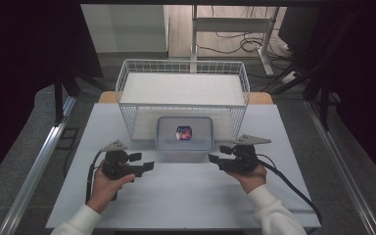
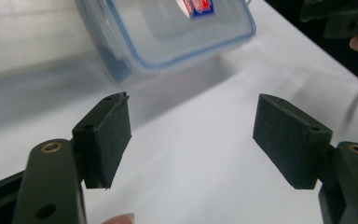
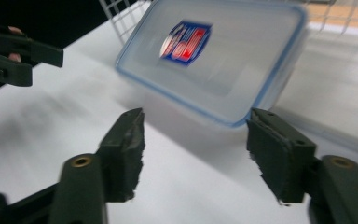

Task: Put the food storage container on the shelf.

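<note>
1. Centrally, we see a clear lidded container [image 1: 184, 133] with a blue rim and a red-and-blue label on the white table [image 1: 186, 196], just in front of the wire basket [image 1: 182, 93].
2. Our left gripper [image 1: 144, 163] sits near its left corner, jaws spread apart, gripping nothing.
3. Our right gripper [image 1: 217, 154] mirrors it at the right corner, jaws likewise parted and empty.

Pretty sure I'm driving a lab / data-collection setup here, not a home. White table [image 1: 186, 196] under an overhead cam, black curtains [image 1: 24, 73] hung on both sides of it, metal rails [image 1: 36, 171] running along the floor left & right of my grippers. Past the table, ahead of the tools: loose cables [image 1: 245, 46] on the floor + a bare desk frame [image 1: 235, 29].
</note>
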`<state>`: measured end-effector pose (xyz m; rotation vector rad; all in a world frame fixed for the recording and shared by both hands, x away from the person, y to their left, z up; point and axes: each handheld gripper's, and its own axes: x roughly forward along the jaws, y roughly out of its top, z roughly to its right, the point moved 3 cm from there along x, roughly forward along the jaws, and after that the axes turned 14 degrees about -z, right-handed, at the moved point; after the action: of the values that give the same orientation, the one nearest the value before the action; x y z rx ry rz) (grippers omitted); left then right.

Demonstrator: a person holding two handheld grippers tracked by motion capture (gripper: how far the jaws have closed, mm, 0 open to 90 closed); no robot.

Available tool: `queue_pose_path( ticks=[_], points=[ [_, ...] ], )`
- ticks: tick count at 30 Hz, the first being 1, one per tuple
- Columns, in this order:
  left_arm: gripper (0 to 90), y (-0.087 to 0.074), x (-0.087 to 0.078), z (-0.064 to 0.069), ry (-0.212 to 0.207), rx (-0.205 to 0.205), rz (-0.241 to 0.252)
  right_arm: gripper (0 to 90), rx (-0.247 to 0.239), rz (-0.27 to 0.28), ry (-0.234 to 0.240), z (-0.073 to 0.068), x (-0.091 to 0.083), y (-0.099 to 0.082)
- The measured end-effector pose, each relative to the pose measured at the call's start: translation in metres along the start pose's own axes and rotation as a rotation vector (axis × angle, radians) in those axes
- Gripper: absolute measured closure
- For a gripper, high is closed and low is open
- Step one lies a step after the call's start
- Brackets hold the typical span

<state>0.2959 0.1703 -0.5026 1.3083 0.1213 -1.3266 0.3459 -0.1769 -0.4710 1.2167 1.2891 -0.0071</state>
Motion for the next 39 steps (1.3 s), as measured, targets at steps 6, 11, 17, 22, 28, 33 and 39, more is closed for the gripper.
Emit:
queue_pose_path(
  ticks=[6,11,17,22,28,33,39],
  points=[
    [26.7,-0.020,-0.010,0.013,0.035,0.040,-0.018,56.6,-0.051,-0.060,0.046,-0.012,0.010,-0.009],
    [26.6,-0.030,-0.016,0.016,0.024,0.039,-0.021,74.5,-0.169,-0.150,0.063,-0.039,0.029,-0.011],
    [26.3,-0.033,-0.017,0.013,0.020,0.033,-0.021,88.4,-0.237,-0.185,0.002,-0.049,0.060,0.000],
    [26.2,-0.034,-0.017,0.012,0.019,0.034,-0.026,88.6,-0.240,-0.202,-0.051,-0.044,0.085,0.008],
    [26.1,-0.034,-0.017,0.013,0.021,0.033,-0.026,88.6,-0.233,-0.227,-0.089,-0.035,0.117,0.013],
    [25.9,-0.036,-0.017,0.009,0.014,0.029,-0.030,88.6,-0.212,-0.217,-0.118,-0.029,0.125,0.018],
    [25.6,-0.036,-0.017,0.009,-0.007,0.010,-0.020,88.7,-0.212,-0.197,-0.114,-0.031,0.123,0.026]
  ],
)
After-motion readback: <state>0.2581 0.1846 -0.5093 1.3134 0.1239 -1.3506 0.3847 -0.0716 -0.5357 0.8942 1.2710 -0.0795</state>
